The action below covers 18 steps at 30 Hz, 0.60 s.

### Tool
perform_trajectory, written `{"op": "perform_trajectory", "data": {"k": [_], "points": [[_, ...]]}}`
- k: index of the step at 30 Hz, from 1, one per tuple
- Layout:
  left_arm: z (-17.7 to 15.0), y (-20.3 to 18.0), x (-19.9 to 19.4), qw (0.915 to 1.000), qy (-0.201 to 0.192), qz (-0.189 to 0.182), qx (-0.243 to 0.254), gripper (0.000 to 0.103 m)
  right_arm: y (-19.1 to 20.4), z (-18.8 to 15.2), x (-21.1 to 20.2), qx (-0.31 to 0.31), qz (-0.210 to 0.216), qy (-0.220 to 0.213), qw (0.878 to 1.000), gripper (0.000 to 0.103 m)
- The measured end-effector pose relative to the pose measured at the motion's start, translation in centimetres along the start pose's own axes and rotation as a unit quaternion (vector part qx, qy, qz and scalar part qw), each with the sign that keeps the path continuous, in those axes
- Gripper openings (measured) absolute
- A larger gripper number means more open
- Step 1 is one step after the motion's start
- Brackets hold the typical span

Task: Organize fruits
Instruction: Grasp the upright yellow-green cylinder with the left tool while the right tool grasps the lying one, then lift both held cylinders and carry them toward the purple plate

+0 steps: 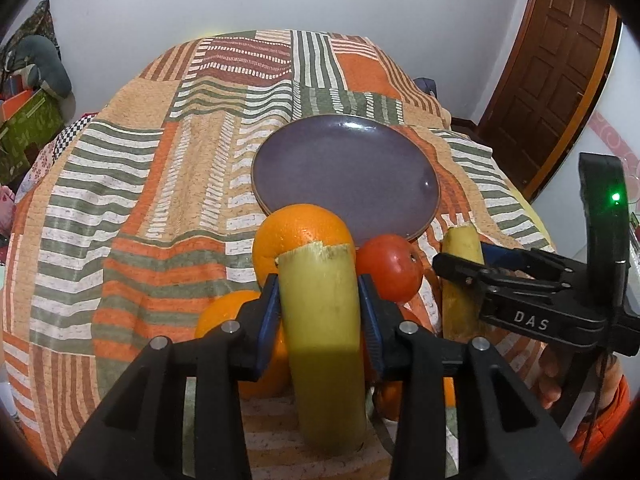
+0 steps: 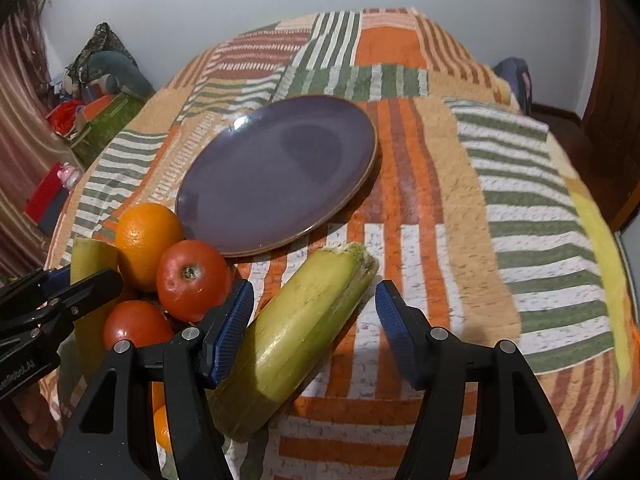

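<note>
Left gripper: we have both blue pads pressed on the flanks of a yellow-green stalk piece, so it's clamped on it. The stalk's ragged cut end points away from the camera, toward the plate.

Right gripper: jaws apart. A second stalk piece lies diagonally between them on the cloth, frayed end toward the plate. Its left pad sits against or just beside the stalk; we can't tell if it touches. The right pad is clear of it. In the left wrist view this same gripper shows side-on around that stalk.

Counts, as far as we can see:
- Stalk pieces: 2, one per gripper.
- Oranges: at least 2. The far orange sits behind the held stalk, beside the plate rim; the near orange is lower left, partly hidden by the left gripper. More orange shapes under the fingers, too hidden to count.
- Tomatoes: 2. The upper tomato has its stem scar up, touching the orange; the lower tomato is just below it.
- Plates: 1. The purple plate sits mid-table with nothing on it.

All fruit is bunched on the cloth at the plate's near edge. The striped patchwork tablecloth covers the table.
</note>
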<state>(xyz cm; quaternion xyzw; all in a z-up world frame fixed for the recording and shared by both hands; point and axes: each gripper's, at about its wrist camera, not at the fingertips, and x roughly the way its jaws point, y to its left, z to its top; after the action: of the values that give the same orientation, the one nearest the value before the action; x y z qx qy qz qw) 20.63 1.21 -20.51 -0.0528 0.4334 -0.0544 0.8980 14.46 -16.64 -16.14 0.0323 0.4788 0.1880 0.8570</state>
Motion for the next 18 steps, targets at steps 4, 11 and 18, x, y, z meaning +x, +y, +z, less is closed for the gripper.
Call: {"op": "perform_trajectory", "data": {"k": [4, 11, 18], "points": [[0.0, 0.2, -0.1, 1.0, 0.002, -0.005, -0.003, 0.037, 0.0, 0.1, 0.1, 0.007, 0.008, 0.002, 1.0, 0.057], [-0.1, -0.1, -2.2, 0.9999, -0.011, -0.005, 0.005, 0.036, 0.2, 0.4, -1.5, 0.019, 0.038, -0.018, 0.999, 0.041], [-0.8, -0.6, -5.4, 0.9995, -0.028, -0.005, 0.012, 0.035, 1.8, 0.0, -5.9, -0.029, 0.019, -0.081, 0.996, 0.036]]}}
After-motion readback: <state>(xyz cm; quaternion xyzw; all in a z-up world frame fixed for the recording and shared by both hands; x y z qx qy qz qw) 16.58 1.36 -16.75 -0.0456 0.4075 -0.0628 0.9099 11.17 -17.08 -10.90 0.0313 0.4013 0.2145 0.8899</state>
